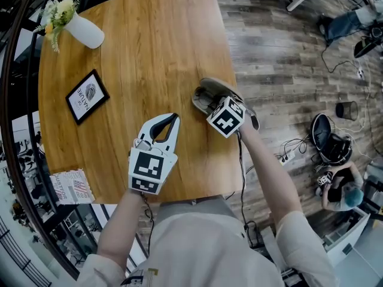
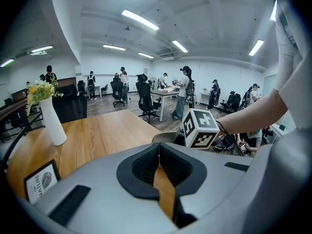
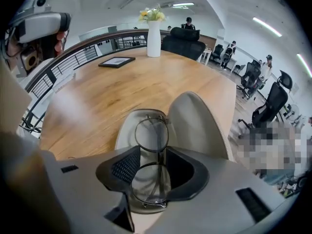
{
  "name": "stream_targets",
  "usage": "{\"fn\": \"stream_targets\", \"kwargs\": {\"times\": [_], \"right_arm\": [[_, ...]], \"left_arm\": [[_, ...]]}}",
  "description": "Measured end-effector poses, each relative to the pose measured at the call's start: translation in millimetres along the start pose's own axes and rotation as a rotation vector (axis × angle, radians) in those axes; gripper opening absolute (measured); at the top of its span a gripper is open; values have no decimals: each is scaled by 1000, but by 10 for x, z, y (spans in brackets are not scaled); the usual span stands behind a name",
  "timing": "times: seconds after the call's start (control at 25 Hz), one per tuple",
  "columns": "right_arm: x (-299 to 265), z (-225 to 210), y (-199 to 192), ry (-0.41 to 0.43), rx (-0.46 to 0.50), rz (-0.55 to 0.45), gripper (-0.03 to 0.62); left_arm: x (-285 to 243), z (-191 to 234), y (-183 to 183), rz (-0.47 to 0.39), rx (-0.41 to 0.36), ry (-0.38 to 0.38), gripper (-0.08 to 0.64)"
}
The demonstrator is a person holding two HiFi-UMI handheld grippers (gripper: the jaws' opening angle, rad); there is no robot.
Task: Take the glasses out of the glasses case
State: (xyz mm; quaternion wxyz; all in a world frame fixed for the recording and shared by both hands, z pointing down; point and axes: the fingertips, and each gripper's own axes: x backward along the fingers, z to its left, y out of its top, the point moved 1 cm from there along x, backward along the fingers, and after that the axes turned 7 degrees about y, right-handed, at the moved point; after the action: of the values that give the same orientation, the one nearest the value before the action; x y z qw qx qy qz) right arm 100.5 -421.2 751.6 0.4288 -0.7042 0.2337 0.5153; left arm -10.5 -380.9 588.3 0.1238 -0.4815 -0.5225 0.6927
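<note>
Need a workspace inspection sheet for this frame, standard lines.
Surface: wooden table.
Job's things: glasses case open near the table's edge; glasses lying inside.
Clutter: vase with flowers, framed picture, both far left.
Grippers: left gripper shut, empty; right gripper jaws astride the glasses, press unclear.
Cables: cable along right arm; more on the floor.
Surroundings: bags, office chairs, people.

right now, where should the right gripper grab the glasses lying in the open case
Grip the glasses at the bridge between the round lenses, from straight above: they lie flat in the open case, and the right gripper's jaws straddle them there.
</note>
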Motion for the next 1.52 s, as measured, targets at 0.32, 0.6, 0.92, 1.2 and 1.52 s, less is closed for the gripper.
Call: {"fn": "stream_targets", "kwargs": {"times": [0.32,0.6,0.92,1.2,1.52], "right_arm": [[53,63,16,-23,-15,-64,179],[342,50,181,-39,-102,-202,178],[1122,-92,540,-117,-217,-461,176],[2174,118,955,-202,-186,-669,175],[3484,594,1334,-344,-66,-857,173]], "left_arm": [[58,18,-115,9,5,-1,20],[123,62,-88,1,6,5,20],[345,150,213,-61,0,40,20],[771,308,682,-165,-12,109,20],[1525,602,1317,-311,-51,247,20]]}}
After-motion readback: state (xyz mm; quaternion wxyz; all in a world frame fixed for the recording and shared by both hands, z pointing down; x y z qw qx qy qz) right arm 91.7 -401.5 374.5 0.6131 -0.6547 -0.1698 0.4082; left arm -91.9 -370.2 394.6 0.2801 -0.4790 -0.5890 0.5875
